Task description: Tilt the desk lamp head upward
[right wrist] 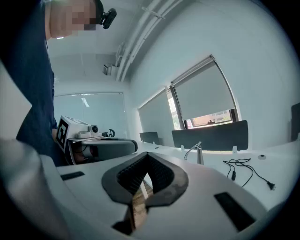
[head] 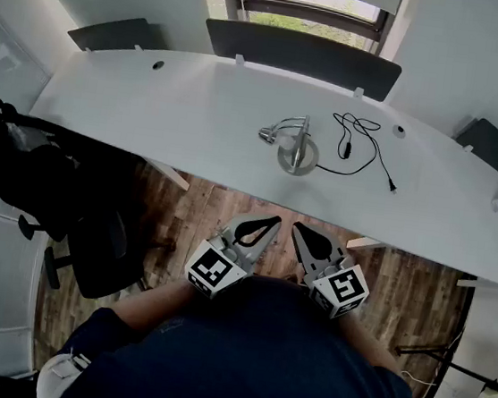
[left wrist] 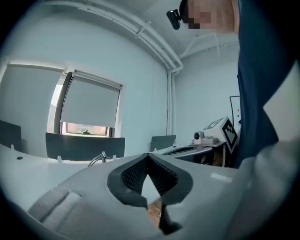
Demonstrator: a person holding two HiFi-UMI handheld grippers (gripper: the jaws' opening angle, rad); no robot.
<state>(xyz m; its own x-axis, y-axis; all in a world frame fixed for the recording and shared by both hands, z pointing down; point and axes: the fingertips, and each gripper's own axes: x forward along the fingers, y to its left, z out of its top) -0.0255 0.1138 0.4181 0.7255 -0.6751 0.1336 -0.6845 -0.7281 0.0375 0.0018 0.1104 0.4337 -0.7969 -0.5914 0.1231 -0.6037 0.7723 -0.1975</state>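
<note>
While both grippers hang off the near edge of the long curved white desk (head: 152,110), over the brown plank floor (head: 202,210), I log the following.

Item 1, task object: small chrome metal desk lamp with a round base (head: 296,150). It stands about midway along the desk, close to the near edge. It shows small and low in the left gripper view (left wrist: 99,158) and the right gripper view (right wrist: 197,152). Its bent arm carries the lamp head (head: 267,136) from the base toward the desk's left end, so the long axis runs along the desk rather than toward me. I judge the head not yet tilted up.

Item 2: left gripper (head: 263,227). Jaws together, tips meeting, nothing between them (left wrist: 149,157).

Item 3: right gripper (head: 309,237). Jaws likewise closed and empty (right wrist: 147,157).

Item 4: thin black power cable (head: 359,144), lying loose on the desk toward its right end.

Item 5: black office chair (head: 91,237), off the desk's near edge toward its left end.

Governing relation: the lamp lies straight ahead of both grippers and well apart from them, across the desk's near edge. The lamp head sits almost dead ahead of the left gripper, the base ahead of the right. I judge the left the nearer for the head. Its jaws would have to part first.
</note>
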